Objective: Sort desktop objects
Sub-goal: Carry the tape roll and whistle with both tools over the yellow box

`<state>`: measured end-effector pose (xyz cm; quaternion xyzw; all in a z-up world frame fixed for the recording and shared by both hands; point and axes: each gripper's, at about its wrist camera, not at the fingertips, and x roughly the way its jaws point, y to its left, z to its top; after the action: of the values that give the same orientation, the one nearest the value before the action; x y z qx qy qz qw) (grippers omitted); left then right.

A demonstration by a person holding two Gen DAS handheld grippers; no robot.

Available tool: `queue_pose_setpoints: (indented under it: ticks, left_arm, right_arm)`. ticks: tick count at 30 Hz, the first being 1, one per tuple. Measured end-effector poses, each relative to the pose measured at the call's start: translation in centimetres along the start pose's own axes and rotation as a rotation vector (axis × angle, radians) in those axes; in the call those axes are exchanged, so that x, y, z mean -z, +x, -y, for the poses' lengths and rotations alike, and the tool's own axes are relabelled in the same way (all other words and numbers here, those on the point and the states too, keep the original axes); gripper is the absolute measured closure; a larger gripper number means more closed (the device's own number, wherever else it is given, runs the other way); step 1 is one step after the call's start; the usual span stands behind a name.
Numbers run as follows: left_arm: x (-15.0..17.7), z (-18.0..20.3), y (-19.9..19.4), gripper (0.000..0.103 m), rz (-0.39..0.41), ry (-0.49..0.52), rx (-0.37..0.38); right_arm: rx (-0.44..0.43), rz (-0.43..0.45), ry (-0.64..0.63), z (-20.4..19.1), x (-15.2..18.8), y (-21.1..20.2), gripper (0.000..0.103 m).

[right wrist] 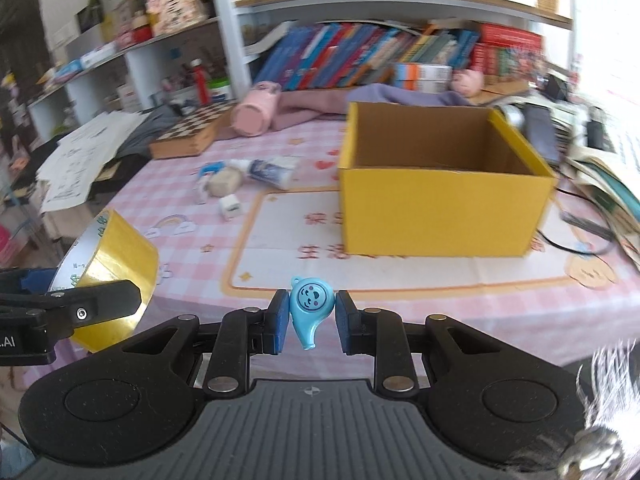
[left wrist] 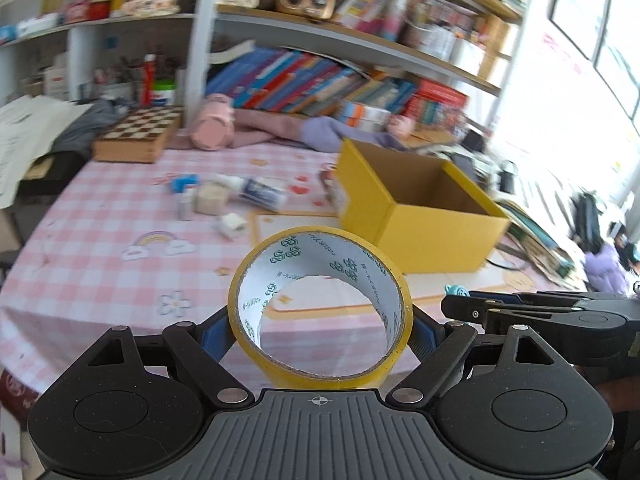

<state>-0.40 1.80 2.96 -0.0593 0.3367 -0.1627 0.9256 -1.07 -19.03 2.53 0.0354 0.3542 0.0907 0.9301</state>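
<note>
**A:** Biggest thing first: the table (right wrist: 192,240), pink check cloth all over it, with a pale mat (right wrist: 400,264) lying on the near part.

**B:** And sitting on the far right of that mat, the yellow box (right wrist: 440,212), open at the top, brown inside. Nothing visible in it from this angle.

**A:** Far left, a chessboard box (right wrist: 188,136). Nearer than that and left of the yellow box, a small scatter: a white tube (right wrist: 272,172), a beige block (right wrist: 224,182), a little white cube (right wrist: 231,207).

**B:** Now the tape roll (left wrist: 320,308), yellow, up off the table at the near edge. The left gripper (left wrist: 320,332) has it clamped across its width, a blue pad pressing each side, the hole facing the camera.

**A:** Just to its right, the right gripper (right wrist: 311,318), squeezed tight on a blue whistle (right wrist: 309,308). Smiley face up, mouthpiece pointing back towards the camera.

**B:** Both carried loads hang over the near edge of the table, short of the yellow box.
</note>
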Motion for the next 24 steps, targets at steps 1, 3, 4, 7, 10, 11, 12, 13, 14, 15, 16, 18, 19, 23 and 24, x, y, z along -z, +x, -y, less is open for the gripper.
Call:
queue_pose_setpoints:
  ticks: [1, 3, 4, 7, 10, 11, 12, 13, 14, 15, 16, 18, 19, 23, 24]
  left_arm:
    - [0.0, 0.4, 0.2, 0.016, -0.002, 0.011, 0.016]
    - [-0.1, 1.2, 0.6, 0.016, -0.008, 0.028, 0.043]
    - [-0.1, 1.5, 0.8, 0.016, -0.013, 0.038, 0.057]
    - [-0.1, 2.9, 1.5, 0.016, -0.024, 0.076, 0.099]
    - [-0.2, 4.1, 2.0, 0.016, -0.034, 0.106, 0.134]
    - [-0.2, 4.4, 2.2, 0.016, -0.037, 0.112, 0.143]
    - [-0.2, 4.8, 2.4, 0.016, -0.041, 0.117, 0.153]
    - [-0.2, 5.1, 2.6, 0.016, -0.046, 0.122, 0.161]
    - [-0.3, 5.4, 2.8, 0.016, -0.050, 0.127, 0.168]
    - [-0.3, 5.7, 3.0, 0.016, -0.052, 0.134, 0.175]
    - [-0.3, 6.1, 3.0, 0.016, -0.051, 0.142, 0.181]
    - [-0.3, 6.5, 3.1, 0.016, -0.049, 0.155, 0.192]
    - [-0.4, 6.8, 3.2, 0.016, -0.050, 0.160, 0.196]
    - [-0.7, 7.6, 3.6, 0.016, -0.047, 0.177, 0.210]
    - [-0.8, 7.7, 3.7, 0.016, -0.046, 0.180, 0.215]
  right_arm:
    - [0.012, 0.001, 0.011, 0.4, 0.2, -0.3, 0.080]
    - [0.040, 0.007, 0.033, 1.2, 0.5, -0.9, 0.080]
    - [0.054, 0.010, 0.044, 1.6, 0.7, -1.3, 0.080]
    - [0.090, 0.016, 0.073, 2.7, 1.1, -2.1, 0.080]
    - [0.120, 0.021, 0.096, 3.7, 1.5, -2.7, 0.080]
    - [0.128, 0.021, 0.103, 4.1, 1.5, -2.9, 0.080]
    - [0.136, 0.021, 0.111, 4.4, 1.6, -3.1, 0.080]
    - [0.144, 0.021, 0.118, 4.7, 1.7, -3.3, 0.080]
    - [0.150, 0.022, 0.126, 5.1, 1.8, -3.4, 0.080]
    - [0.155, 0.024, 0.133, 5.4, 1.9, -3.6, 0.080]
    - [0.160, 0.027, 0.139, 5.6, 2.0, -3.7, 0.080]
    - [0.168, 0.029, 0.148, 6.0, 2.1, -3.9, 0.080]
    - [0.171, 0.027, 0.152, 6.2, 2.1, -3.9, 0.080]
    - [0.181, 0.032, 0.154, 6.7, 2.0, -4.1, 0.080]
    - [0.185, 0.034, 0.155, 6.9, 2.0, -4.2, 0.080]
